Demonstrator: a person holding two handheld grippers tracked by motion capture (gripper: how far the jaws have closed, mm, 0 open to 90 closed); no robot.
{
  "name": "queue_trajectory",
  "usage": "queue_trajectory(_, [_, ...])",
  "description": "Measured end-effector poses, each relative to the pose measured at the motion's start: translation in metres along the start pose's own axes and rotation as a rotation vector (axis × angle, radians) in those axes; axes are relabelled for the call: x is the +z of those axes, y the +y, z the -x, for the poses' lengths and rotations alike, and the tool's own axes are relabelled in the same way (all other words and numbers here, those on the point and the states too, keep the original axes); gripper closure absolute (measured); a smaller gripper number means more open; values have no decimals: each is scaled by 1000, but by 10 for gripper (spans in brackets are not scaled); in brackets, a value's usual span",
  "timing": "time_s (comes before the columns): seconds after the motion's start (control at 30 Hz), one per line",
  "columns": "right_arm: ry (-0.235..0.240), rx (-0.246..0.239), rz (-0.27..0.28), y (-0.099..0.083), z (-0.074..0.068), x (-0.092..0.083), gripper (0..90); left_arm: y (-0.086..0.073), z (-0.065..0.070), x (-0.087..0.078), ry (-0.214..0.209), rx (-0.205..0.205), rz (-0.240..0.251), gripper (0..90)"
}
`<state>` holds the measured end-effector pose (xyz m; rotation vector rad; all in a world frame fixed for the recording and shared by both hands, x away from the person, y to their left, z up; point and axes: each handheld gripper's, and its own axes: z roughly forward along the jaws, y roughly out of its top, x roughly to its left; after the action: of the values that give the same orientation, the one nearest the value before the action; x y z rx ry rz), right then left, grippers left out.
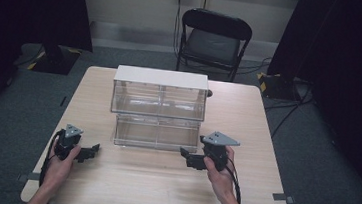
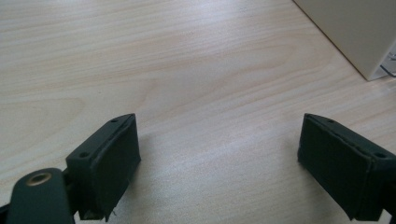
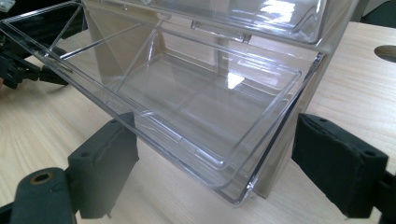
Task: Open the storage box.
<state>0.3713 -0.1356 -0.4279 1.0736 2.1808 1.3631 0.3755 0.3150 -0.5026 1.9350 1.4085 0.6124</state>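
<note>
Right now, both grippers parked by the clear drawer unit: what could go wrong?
1. The lower drawer is pulled out, and the right gripper has open jaws straddling its front corner; a careless push could knock the thin clear wall or shift the drawer unit.
2. The clear plastic glares, so its edges are easily misjudged.
3. The left gripper hangs open over the bare table, idle.

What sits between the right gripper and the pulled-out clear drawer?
Nothing visible. In the right gripper view the open drawer lies straight ahead of the right gripper, whose jaws are spread wide, with bare table between them. In the high view the gripper sits just off the drawer's front right corner, apart from it.
</note>
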Motion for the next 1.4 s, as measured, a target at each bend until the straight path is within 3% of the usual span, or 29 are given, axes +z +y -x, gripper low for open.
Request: queue_trajectory(1.4, [-25, 16, 26, 9, 6, -2, 141, 0, 0, 0, 1, 0, 0, 123])
